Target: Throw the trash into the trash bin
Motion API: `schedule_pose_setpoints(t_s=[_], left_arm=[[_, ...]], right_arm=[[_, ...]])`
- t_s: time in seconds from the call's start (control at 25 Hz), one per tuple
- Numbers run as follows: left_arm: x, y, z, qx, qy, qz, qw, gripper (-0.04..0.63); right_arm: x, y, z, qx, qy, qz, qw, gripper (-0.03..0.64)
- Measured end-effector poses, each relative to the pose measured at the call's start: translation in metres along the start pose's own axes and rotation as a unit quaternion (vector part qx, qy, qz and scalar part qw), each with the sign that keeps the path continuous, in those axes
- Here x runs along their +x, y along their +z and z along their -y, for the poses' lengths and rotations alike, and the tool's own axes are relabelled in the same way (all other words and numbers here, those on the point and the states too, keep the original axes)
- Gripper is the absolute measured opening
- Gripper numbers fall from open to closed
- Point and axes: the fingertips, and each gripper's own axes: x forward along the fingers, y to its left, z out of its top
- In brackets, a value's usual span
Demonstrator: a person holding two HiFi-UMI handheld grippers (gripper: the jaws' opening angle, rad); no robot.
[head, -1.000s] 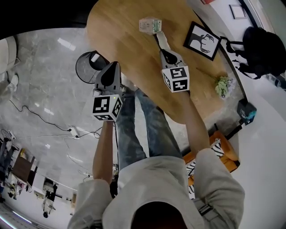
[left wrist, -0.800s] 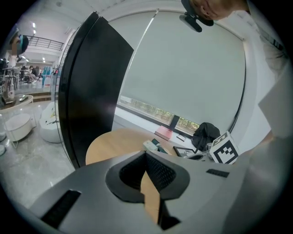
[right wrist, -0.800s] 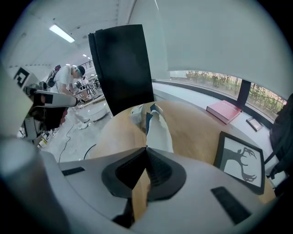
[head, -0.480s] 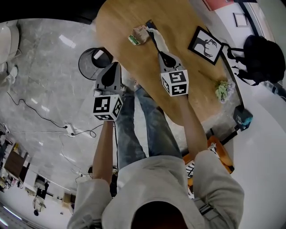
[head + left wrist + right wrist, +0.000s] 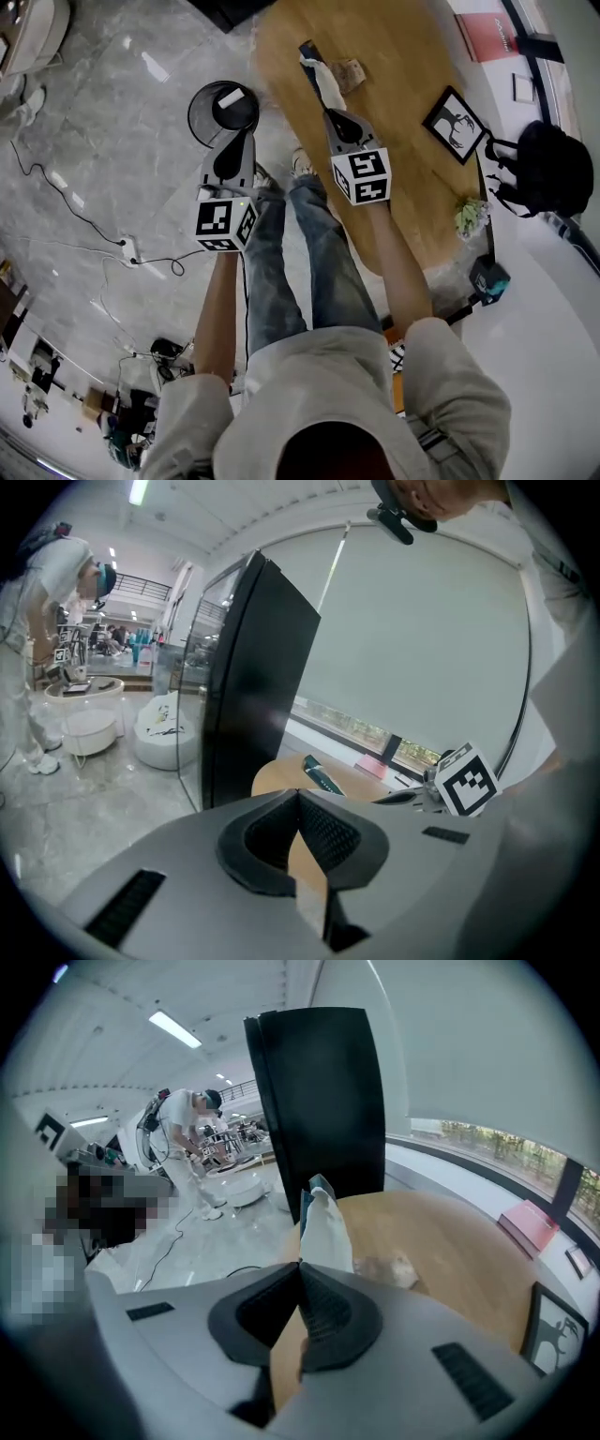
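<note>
The person's two forearms reach forward from the bottom of the head view. The left gripper [image 5: 244, 141] has its fingers pressed together with nothing between them, as its own view shows [image 5: 298, 797]. The right gripper [image 5: 330, 114] has its fingers closed and pinching the lower end of a white wrapper [image 5: 323, 86]. The wrapper stands up from the closed fingers [image 5: 325, 1227] over the near edge of the wooden desk [image 5: 412, 56].

The black mesh trash bin [image 5: 202, 127] stands on the marble floor left of the desk. In the head view the left gripper's tip lies by its rim.

Past the wrapper, a crumpled brown paper [image 5: 351, 73] lies on the desk just beside it. Farther right are a framed picture [image 5: 456, 122] on the desk and a black backpack [image 5: 542, 169] beyond the desk's edge.
</note>
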Motion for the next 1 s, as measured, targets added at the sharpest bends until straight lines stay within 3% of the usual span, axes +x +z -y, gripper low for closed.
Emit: schedule_pose_setpoints(t_s=[0.28, 0.6, 1.0], left_arm=[[-0.054, -0.01, -0.06, -0.035, 0.067, 0.021, 0.9969, 0.017], [-0.107, -0.028, -0.124, -0.078, 0.135, 0.04, 0.987, 0.017], [-0.14, -0.049, -0.164, -0.11, 0.168, 0.047, 0.9784, 0.017]], right_arm=[[0.037, 0.014, -0.083, -0.045, 0.068, -0.013, 0.997, 0.03], [0.075, 0.015, -0.157, -0.089, 0.123, -0.039, 0.988, 0.029], [0.124, -0.039, -0.197, -0.106, 0.143, -0.129, 0.976, 0.029]])
